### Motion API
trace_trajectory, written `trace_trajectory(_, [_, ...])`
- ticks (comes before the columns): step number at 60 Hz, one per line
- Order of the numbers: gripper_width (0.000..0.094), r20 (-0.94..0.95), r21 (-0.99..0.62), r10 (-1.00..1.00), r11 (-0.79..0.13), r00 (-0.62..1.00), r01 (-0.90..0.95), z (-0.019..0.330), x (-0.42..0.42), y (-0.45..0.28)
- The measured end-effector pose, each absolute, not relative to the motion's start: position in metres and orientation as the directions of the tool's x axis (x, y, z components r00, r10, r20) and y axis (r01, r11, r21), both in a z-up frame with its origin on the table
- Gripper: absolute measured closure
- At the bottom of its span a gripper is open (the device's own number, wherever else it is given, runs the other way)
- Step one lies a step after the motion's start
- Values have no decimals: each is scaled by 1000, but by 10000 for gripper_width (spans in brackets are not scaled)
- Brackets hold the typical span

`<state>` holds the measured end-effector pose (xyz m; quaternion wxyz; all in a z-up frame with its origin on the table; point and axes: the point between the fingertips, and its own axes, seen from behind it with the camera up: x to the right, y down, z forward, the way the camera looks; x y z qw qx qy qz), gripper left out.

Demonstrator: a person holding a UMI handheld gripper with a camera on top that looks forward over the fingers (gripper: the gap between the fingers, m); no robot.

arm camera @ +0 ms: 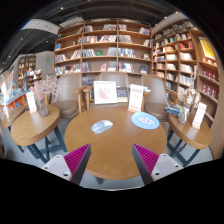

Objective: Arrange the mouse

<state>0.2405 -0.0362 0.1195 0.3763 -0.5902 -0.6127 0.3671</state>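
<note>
A small grey oval mouse [102,126] lies on the round wooden table [112,145], beyond my fingers and a little left of centre. To its right lies a round light-blue mouse pad [145,120], apart from the mouse. My gripper [112,160] hovers over the near part of the table, open, with only bare wood between the two fingers. The magenta pads [146,157] stand wide apart, well short of the mouse.
Two upright white placards [105,92] [136,97] stand at the table's far side. Chairs [152,92] ring the table. Smaller round tables with vases and cards stand at the left [32,122] and right [192,128]. Bookshelves [105,45] line the back wall.
</note>
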Motion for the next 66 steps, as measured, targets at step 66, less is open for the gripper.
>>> trace_trajectory(66, [84,37,-847,999,42,-19,530,7,40,-120])
